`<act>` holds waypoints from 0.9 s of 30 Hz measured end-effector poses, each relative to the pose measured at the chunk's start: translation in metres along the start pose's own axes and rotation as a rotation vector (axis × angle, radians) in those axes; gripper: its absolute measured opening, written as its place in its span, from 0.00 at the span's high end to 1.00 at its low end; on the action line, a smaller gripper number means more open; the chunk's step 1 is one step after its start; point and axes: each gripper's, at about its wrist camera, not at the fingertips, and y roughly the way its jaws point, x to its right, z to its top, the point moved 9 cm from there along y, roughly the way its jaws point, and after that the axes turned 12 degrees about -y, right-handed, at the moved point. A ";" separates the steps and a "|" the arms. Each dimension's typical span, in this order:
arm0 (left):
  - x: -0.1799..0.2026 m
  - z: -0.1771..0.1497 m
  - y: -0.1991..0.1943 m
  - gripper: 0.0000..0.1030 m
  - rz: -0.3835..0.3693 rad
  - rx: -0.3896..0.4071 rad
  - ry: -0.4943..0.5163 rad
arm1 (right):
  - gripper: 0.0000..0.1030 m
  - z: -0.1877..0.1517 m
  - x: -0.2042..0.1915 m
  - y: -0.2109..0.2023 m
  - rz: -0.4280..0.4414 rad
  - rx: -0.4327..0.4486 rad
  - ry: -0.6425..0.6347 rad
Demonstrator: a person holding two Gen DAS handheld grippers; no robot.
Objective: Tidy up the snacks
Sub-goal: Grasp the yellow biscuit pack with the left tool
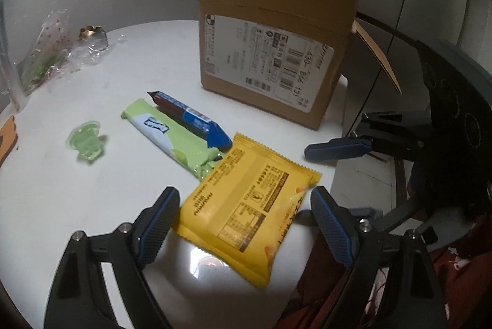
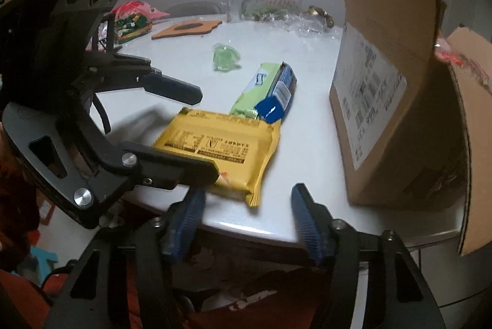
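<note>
a: snacks all sit loose on the white table — yellow packet, green bar, blue bar. looks like none is in the cardboard box yet, though its inside is hidden.

b: so sorting has barely started?

a: i'd judge so. the left gripper is spread wide with the yellow packet between its jaws, not pinched. the right gripper is spread too, empty, just off the table edge near that packet.
</note>
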 end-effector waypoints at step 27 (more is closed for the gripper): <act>-0.009 0.011 0.003 0.33 -0.017 -0.058 0.086 | 0.70 0.013 -0.012 0.011 0.096 0.034 -0.079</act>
